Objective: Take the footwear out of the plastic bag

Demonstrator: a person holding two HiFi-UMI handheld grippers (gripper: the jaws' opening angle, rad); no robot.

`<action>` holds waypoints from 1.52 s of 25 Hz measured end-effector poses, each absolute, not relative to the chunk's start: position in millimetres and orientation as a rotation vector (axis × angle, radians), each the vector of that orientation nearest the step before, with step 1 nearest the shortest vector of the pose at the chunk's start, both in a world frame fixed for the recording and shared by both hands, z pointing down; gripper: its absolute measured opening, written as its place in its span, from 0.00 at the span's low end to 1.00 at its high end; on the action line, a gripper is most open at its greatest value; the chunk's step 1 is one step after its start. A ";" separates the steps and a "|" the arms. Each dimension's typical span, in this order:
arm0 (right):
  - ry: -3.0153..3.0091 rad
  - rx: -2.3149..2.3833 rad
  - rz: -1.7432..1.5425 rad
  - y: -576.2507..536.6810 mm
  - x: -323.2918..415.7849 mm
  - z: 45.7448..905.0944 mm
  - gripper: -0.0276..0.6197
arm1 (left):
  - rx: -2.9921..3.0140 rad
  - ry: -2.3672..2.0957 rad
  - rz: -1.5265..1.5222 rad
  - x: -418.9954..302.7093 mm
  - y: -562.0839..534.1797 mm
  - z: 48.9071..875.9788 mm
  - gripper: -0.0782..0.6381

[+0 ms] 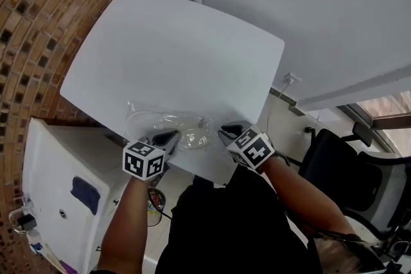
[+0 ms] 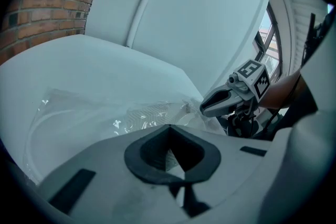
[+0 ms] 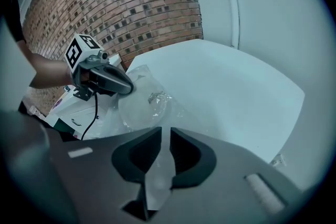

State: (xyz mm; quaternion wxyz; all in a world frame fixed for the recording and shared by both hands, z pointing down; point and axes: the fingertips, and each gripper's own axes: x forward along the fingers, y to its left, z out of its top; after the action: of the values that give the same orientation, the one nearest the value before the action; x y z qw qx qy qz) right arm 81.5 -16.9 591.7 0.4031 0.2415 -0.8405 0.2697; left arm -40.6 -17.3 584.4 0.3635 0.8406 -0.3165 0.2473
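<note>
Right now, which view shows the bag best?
The left gripper view: the bag spreads across the table close up, and a patterned thing inside shows. The head view shows it whole but small, at the table's near edge. The right gripper view shows it with the left gripper at its edge.

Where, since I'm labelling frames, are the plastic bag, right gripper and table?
plastic bag [image 1: 172,122], head view, its crumpled clear middle.
right gripper [image 1: 226,133], head view, midway between fingertips.
table [image 1: 192,42], head view, bare top.
</note>
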 end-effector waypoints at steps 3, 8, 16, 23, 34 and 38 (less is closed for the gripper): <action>-2.140 0.560 0.693 -14.8 72.5 593.7 0.13 | 2.114 -0.818 0.551 -46.4 -18.7 584.4 0.12; -2.148 0.529 0.769 -15.0 65.8 598.7 0.14 | 2.061 -0.809 0.471 -53.1 -18.0 584.8 0.12; -2.132 0.656 0.920 -33.3 80.5 599.6 0.15 | 2.049 -0.815 0.462 -56.1 -17.1 585.9 0.12; -2.091 0.673 0.871 -37.4 77.8 603.3 0.10 | 2.042 -0.793 0.443 -56.1 -17.1 585.7 0.12; -2.228 0.667 1.168 -40.1 63.4 585.4 0.10 | 2.049 -0.776 0.446 -55.7 -16.1 585.7 0.12; -2.232 0.597 1.258 -31.4 59.8 586.7 0.18 | 2.054 -0.781 0.447 -54.9 -16.1 585.8 0.12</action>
State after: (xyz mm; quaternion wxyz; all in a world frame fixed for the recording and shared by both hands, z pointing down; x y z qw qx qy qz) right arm 59.8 -31.4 586.7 0.2526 0.2197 -0.8209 0.4627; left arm -54.9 -16.1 585.8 0.4347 0.8250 -0.3135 0.1794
